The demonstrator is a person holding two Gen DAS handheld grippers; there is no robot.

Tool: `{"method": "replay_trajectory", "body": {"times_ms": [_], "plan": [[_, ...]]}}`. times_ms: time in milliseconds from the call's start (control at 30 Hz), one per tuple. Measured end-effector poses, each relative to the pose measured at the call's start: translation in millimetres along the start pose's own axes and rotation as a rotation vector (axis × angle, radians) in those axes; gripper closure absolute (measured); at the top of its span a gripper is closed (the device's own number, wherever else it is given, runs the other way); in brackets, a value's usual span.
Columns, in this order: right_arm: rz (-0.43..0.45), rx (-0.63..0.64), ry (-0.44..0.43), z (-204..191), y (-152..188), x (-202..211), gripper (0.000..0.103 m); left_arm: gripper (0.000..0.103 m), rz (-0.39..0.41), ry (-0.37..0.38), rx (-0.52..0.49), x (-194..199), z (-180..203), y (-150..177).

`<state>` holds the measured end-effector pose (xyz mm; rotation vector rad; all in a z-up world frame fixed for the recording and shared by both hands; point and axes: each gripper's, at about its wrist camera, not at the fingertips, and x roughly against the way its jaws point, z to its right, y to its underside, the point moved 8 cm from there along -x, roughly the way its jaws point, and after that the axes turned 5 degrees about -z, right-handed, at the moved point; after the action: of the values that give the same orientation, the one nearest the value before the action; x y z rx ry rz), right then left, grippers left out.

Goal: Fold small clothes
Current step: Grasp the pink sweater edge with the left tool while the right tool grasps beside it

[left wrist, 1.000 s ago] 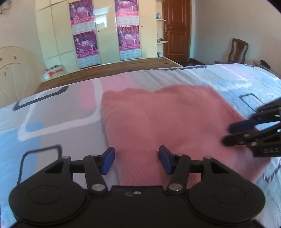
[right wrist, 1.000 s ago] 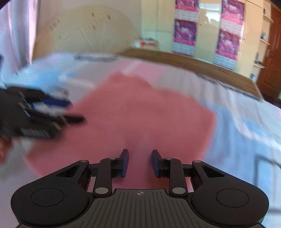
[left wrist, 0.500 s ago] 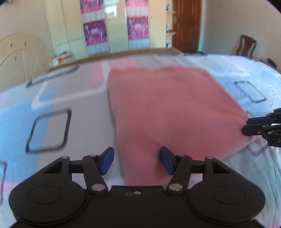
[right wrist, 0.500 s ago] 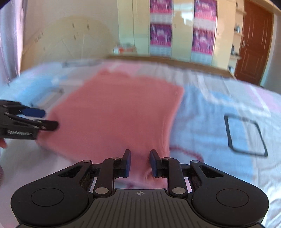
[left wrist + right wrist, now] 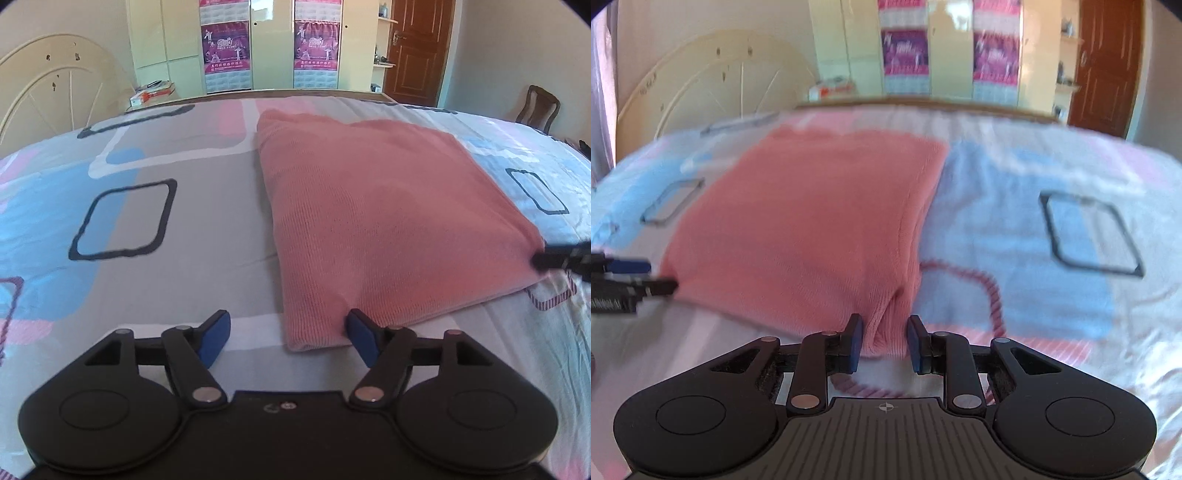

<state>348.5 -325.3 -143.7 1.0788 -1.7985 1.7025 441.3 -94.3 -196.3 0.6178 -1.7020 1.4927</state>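
Observation:
A pink knitted garment [image 5: 369,206] lies folded flat in a rectangle on the patterned bedsheet [image 5: 155,229]. My left gripper [image 5: 287,334] sits at its near left corner. Its jaws are opening, the corner lies between them and the left pad stands clear of the cloth. In the right wrist view the garment [image 5: 812,221] bunches up at its near right corner, where my right gripper [image 5: 885,341] is shut on it. The right gripper's tip [image 5: 554,258] shows at the garment's right edge. The left gripper [image 5: 628,280] appears at the far left of the right wrist view.
The bed fills both views, with a cream headboard [image 5: 48,92] at its left. Behind stand a wardrobe with purple posters [image 5: 225,55], a brown door [image 5: 417,51] and a wooden chair [image 5: 539,107]. Boxes [image 5: 151,92] lie beyond the bed.
Both grippers have drawn back from over the garment to its near corners. The left jaws have spread wider. The right jaws now have the bunched corner between them.

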Motion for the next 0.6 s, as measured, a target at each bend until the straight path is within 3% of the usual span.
{"method": "replay_trajectory", "body": {"times_ms": [100,167,233,300,367,433,467,533,567,600], "plan": [[0.099,0.020,0.034,-8,-15,21,0.079,0.036,-0.001,-0.029,-0.026,2,3,0],[0.128,0.036,0.013,-16,-21,23,0.079,0.036,-0.009,-0.032,-0.018,-1,4,2],[0.062,0.063,0.003,-20,-14,8,0.079,0.035,-0.012,-0.039,-0.016,-1,5,3],[-0.070,0.104,0.050,-16,5,-18,0.079,0.033,-0.013,-0.051,-0.025,0,6,5],[-0.044,0.107,0.049,-15,8,-15,0.079,0.028,-0.018,-0.076,-0.047,0,7,7],[-0.061,0.096,0.052,-14,6,-12,0.079,0.015,-0.040,-0.124,-0.079,-1,6,11],[-0.066,0.089,0.048,-13,5,-9,0.078,0.016,-0.054,-0.143,-0.089,0,5,13],[-0.036,0.023,0.014,-9,-2,4,0.078,0.011,-0.020,-0.124,-0.078,12,3,12],[-0.009,-0.019,-0.008,-3,-7,9,0.073,0.008,0.025,-0.093,-0.045,24,-1,8],[0.008,-0.058,-0.013,5,-11,14,0.052,0.002,0.061,-0.069,-0.014,31,-4,2]]}}
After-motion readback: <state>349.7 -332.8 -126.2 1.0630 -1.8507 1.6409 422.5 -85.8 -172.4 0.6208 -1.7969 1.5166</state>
